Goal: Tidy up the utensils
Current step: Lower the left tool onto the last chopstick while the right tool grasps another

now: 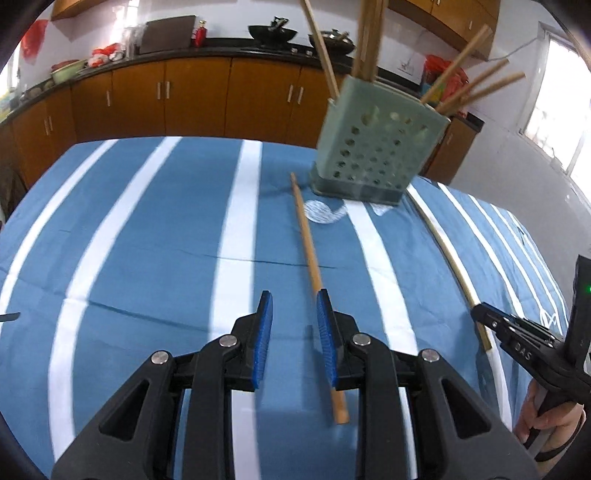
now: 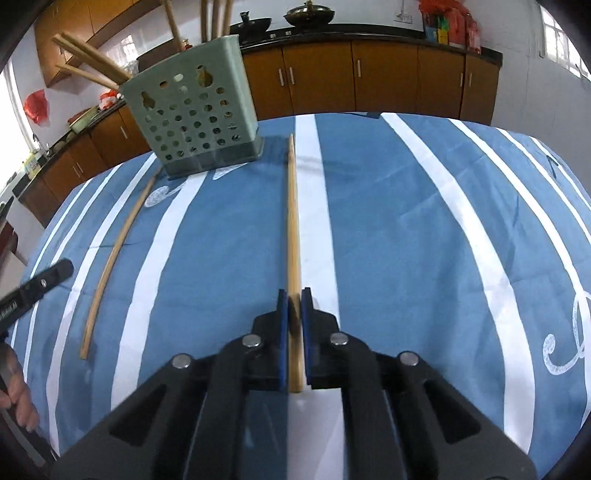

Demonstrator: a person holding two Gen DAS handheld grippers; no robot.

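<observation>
Right gripper (image 2: 294,295) is clamped on the near end of a chopstick (image 2: 292,221) whose far tip lies just beside the green holder (image 2: 195,122). Left gripper (image 1: 294,314) hangs with jaws apart; a second chopstick (image 1: 308,243) passes under its right pad, tip also near the holder. For a clean lift: raise the butt end first, keep the stick straight, clear the holder's rim before dropping it in.

Chopstick tops (image 1: 369,33) past the upper edge; perforated holder (image 1: 373,147) motion-blurred
</observation>
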